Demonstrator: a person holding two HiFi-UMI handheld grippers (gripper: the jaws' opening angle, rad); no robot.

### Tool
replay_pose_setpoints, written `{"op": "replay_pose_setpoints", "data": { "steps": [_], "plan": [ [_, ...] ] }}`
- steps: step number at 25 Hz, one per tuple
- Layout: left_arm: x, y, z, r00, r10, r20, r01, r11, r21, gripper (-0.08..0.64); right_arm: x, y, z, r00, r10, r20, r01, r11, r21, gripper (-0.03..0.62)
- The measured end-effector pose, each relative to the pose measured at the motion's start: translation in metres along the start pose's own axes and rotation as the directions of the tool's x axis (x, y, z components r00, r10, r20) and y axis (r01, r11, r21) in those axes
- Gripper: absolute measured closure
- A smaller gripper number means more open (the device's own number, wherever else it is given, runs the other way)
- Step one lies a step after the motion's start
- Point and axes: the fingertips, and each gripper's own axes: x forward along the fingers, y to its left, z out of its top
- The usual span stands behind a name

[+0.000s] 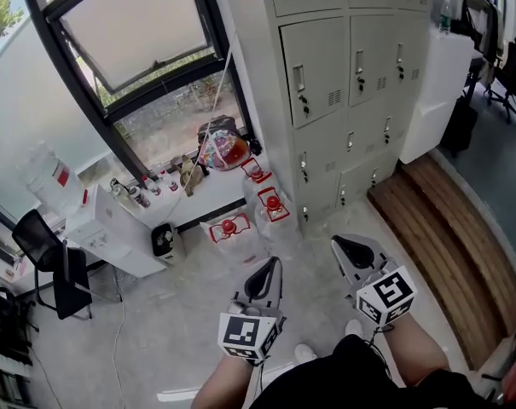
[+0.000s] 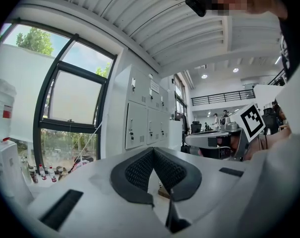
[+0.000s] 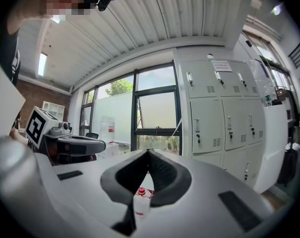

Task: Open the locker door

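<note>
Locker door (image 1: 315, 71) is shut. It stands in the grey lockers (image 1: 360, 24), well ahead of both tools and off to their right, with its handle on its left edge. The left tool (image 1: 270, 267) has its jaws together, tips meeting, with nothing between them. The right tool (image 1: 343, 244), just to its right, is likewise closed and empty. Both point level, above the floor (image 1: 181, 331). Red-capped jugs (image 1: 270, 207) stand on the floor ahead of the left tool, between it and the foot of the lockers. A window (image 1: 147, 32) lies ahead and to the left of the left tool. A wooden step (image 1: 445, 228) lies to the right of the right tool.
</note>
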Motion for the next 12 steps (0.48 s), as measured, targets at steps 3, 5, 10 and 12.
{"op": "replay_pose_setpoints", "data": {
  "steps": [3, 5, 10, 12],
  "plan": [
    [0.003, 0.002, 0.004, 1.000, 0.001, 0.004, -0.001, 1.000, 0.002, 0.545, 0.005, -0.002, 0.004, 1.000, 0.003, -0.005, -0.003, 1.000, -0.011, 0.540],
    [0.006, 0.004, 0.005, 1.000, 0.002, 0.007, -0.002, 1.000, 0.008, 0.545, 0.009, -0.003, 0.005, 1.000, 0.009, -0.007, -0.009, 1.000, -0.019, 0.540],
    [0.021, 0.010, 0.006, 1.000, 0.019, 0.005, -0.019, 1.000, -0.005, 0.545, 0.021, -0.015, 0.006, 1.000, 0.026, -0.007, -0.027, 1.000, -0.017, 0.540],
    [0.031, 0.013, 0.007, 1.000, 0.025, 0.004, -0.025, 1.000, -0.015, 0.545, 0.028, -0.022, 0.008, 0.999, 0.035, -0.005, -0.035, 0.999, -0.013, 0.540]
  ]
}}
